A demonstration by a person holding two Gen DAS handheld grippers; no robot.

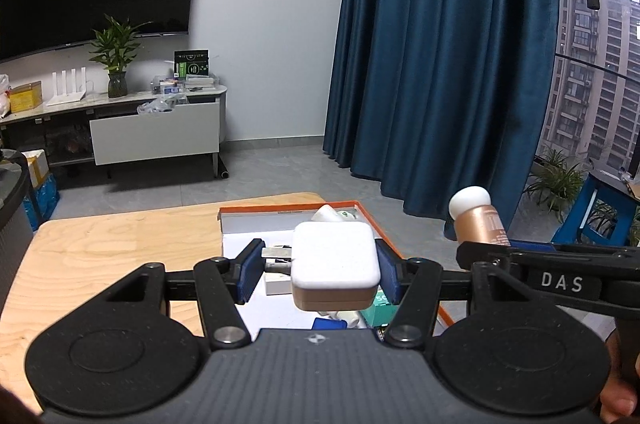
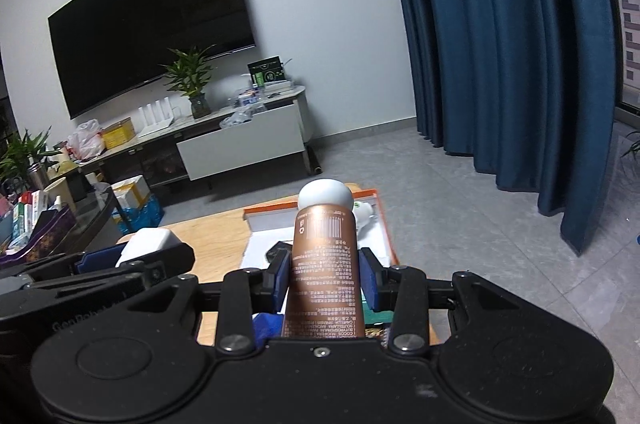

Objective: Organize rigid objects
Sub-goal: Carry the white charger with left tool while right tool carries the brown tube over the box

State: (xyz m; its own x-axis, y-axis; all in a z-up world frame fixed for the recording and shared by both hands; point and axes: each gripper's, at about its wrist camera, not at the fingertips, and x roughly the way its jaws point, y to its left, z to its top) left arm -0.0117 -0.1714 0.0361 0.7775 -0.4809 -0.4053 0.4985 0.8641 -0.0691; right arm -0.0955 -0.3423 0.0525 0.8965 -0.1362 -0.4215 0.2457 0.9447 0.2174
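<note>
Left gripper [image 1: 316,274]: jaws part way apart. A white square box [image 1: 335,260] with a tan base sits between the blue pads; right pad touches its side, left pad shows a gap. Cannot tell whether it is truly clamped. Box is raised above the open orange-rimmed tray [image 1: 362,214], which lies on the wooden table [image 1: 112,248].

Right gripper [image 2: 325,276]: jaws clamped on a copper bottle [image 2: 323,264], white cap [image 2: 326,195] pointing forward, away from the camera. Bottle held above the tray's near end. Small items lie in the tray, mostly hidden.

The two grippers are side by side, close.
</note>
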